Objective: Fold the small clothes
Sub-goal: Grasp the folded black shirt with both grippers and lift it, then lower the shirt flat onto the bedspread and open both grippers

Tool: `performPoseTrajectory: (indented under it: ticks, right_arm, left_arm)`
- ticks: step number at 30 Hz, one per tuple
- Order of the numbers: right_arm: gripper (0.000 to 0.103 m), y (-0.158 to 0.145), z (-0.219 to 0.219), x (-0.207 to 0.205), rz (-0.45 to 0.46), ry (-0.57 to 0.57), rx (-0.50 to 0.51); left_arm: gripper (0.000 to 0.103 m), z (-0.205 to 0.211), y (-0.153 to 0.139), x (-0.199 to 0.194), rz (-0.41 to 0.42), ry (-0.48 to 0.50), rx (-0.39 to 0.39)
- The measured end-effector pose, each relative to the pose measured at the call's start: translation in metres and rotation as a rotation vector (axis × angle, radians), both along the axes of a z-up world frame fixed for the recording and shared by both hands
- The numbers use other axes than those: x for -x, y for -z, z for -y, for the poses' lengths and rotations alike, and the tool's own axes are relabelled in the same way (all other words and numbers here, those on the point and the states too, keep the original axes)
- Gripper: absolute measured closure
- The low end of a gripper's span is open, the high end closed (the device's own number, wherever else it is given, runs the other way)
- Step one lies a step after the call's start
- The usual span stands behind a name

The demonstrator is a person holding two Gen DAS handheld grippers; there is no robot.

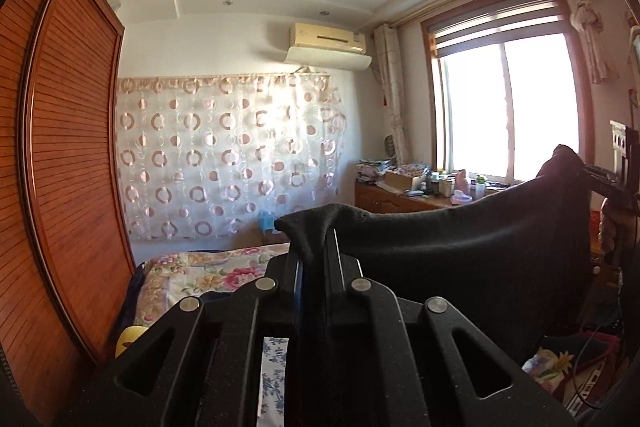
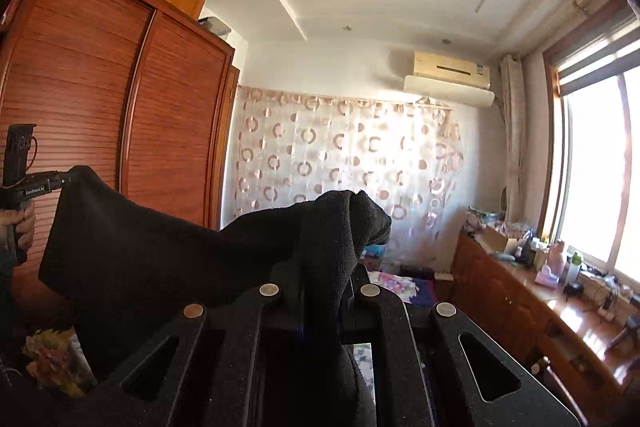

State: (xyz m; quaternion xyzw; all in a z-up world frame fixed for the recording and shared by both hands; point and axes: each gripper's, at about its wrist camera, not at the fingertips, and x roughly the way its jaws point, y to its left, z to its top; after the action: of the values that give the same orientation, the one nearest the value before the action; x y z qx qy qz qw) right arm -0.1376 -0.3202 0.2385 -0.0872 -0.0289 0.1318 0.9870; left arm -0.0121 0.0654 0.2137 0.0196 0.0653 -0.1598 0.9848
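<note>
A black cloth hung stretched in the air above a floral bed, between two tools. The left tool was clamped on one top corner, the right tool on the other, near a wooden wardrobe.
</note>
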Motion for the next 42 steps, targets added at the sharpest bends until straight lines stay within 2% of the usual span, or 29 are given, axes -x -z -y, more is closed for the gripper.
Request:
performPoseTrajectory:
  ticks: [2, 5, 9, 11, 12, 13, 15, 16, 18, 21, 26, 27, 30, 33, 38, 42]
  right_arm:
    - [0.094, 0.005, -0.003, -0.03, -0.028, 0.015, 0.021]
    - [0.094, 0.022, -0.009, -0.093, -0.117, 0.033, 0.034]
    - [0.093, 0.057, -0.025, -0.207, -0.254, 0.069, 0.074]
    - [0.082, 0.089, -0.033, -0.274, -0.363, 0.103, 0.095]
    - [0.065, 0.101, -0.038, -0.301, -0.41, 0.132, 0.103]
    - [0.053, 0.116, -0.041, -0.325, -0.458, 0.161, 0.12]
    - [0.053, 0.142, -0.044, -0.356, -0.507, 0.211, 0.141]
    - [0.052, 0.152, -0.045, -0.363, -0.529, 0.215, 0.142]
    - [0.051, 0.164, -0.044, -0.368, -0.548, 0.189, 0.112]
    - [0.05, 0.176, -0.043, -0.361, -0.556, 0.178, 0.117]
    - [0.05, 0.174, -0.016, -0.34, -0.586, 0.141, 0.099]
    - [0.05, 0.169, -0.008, -0.337, -0.594, 0.138, 0.085]
    - [0.05, 0.178, 0.01, -0.318, -0.64, 0.134, 0.039]
    - [0.05, 0.196, 0.025, -0.313, -0.699, 0.141, 0.007]
    - [0.05, 0.219, 0.037, -0.322, -0.793, 0.1, -0.063]
    - [0.05, 0.22, 0.038, -0.334, -0.851, 0.089, -0.075]
  left_arm:
    - [0.094, -0.001, 0.014, -0.032, -0.033, -0.035, -0.01]
    - [0.094, 0.004, 0.046, -0.089, -0.103, -0.071, -0.036]
    - [0.091, 0.01, 0.101, -0.181, -0.208, -0.124, -0.073]
    - [0.086, 0.015, 0.131, -0.224, -0.309, -0.147, -0.119]
    - [0.083, 0.018, 0.141, -0.236, -0.345, -0.136, -0.132]
    - [0.069, 0.021, 0.15, -0.242, -0.355, -0.131, -0.133]
    - [0.05, 0.022, 0.157, -0.24, -0.347, -0.13, -0.13]
    - [0.038, 0.023, 0.159, -0.236, -0.36, -0.112, -0.117]
    - [0.023, 0.025, 0.165, -0.225, -0.386, -0.094, -0.108]
    - [0.023, 0.031, 0.166, -0.207, -0.392, -0.079, -0.123]
    - [0.023, 0.034, 0.178, -0.175, -0.414, -0.062, -0.124]
    - [0.023, 0.033, 0.183, -0.17, -0.42, -0.061, -0.116]
    - [0.023, 0.035, 0.207, -0.155, -0.469, -0.046, -0.106]
    - [0.023, 0.039, 0.23, -0.148, -0.512, -0.044, -0.096]
    - [0.023, 0.055, 0.276, -0.146, -0.615, -0.042, -0.139]
    - [0.023, 0.058, 0.295, -0.148, -0.678, -0.026, -0.129]
